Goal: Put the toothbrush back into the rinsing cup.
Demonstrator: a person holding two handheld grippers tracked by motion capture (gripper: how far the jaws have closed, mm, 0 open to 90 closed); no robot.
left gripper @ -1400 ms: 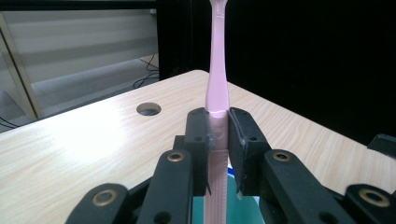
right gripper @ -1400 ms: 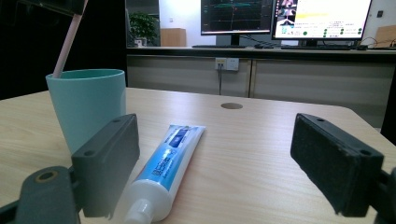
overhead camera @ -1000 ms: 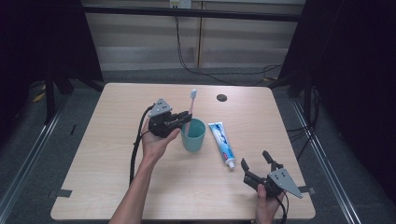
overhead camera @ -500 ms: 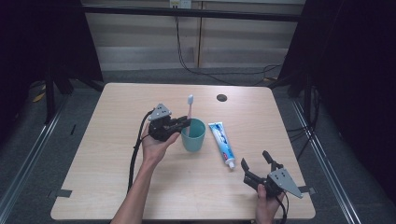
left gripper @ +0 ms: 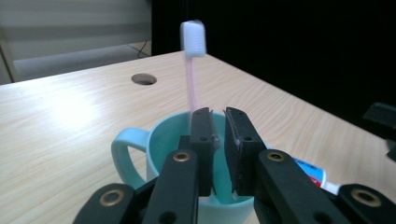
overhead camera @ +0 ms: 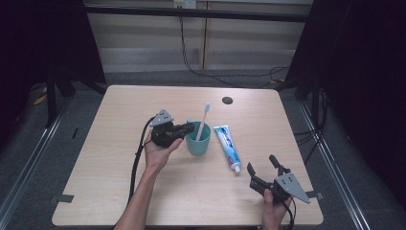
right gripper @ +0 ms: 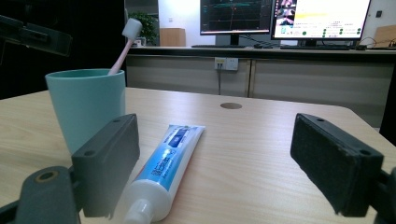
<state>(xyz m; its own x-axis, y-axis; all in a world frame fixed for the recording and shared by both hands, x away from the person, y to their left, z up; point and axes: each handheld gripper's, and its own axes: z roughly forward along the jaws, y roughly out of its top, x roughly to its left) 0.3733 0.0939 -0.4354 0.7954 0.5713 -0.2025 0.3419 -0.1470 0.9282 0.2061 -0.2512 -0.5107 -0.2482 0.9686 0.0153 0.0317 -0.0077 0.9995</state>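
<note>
A teal cup (overhead camera: pixel 198 141) stands mid-table with a pink toothbrush (overhead camera: pixel 205 117) leaning inside it, white head up. My left gripper (overhead camera: pixel 190 127) hovers at the cup's left rim. In the left gripper view its jaws (left gripper: pixel 218 112) stand a narrow gap apart over the near rim of the cup (left gripper: pixel 159 140), and the toothbrush (left gripper: pixel 191 70) rises free beyond them. A toothpaste tube (overhead camera: pixel 228 146) lies right of the cup, cap toward me. My right gripper (overhead camera: pixel 261 163) rests wide open and empty near the front right, facing the tube (right gripper: pixel 168 158) and the cup (right gripper: pixel 86 107).
The wooden table (overhead camera: pixel 119 191) has a round cable hole (overhead camera: pixel 227 100) at the back. A black cable trails from the left gripper toward the front edge. Dark curtains flank the table, and a counter with monitors (right gripper: pixel 280 18) stands behind it.
The toothbrush has sunk lower into the cup and tipped right, free of the left gripper's jaws. The left gripper has drawn back slightly left. The right gripper has not moved.
</note>
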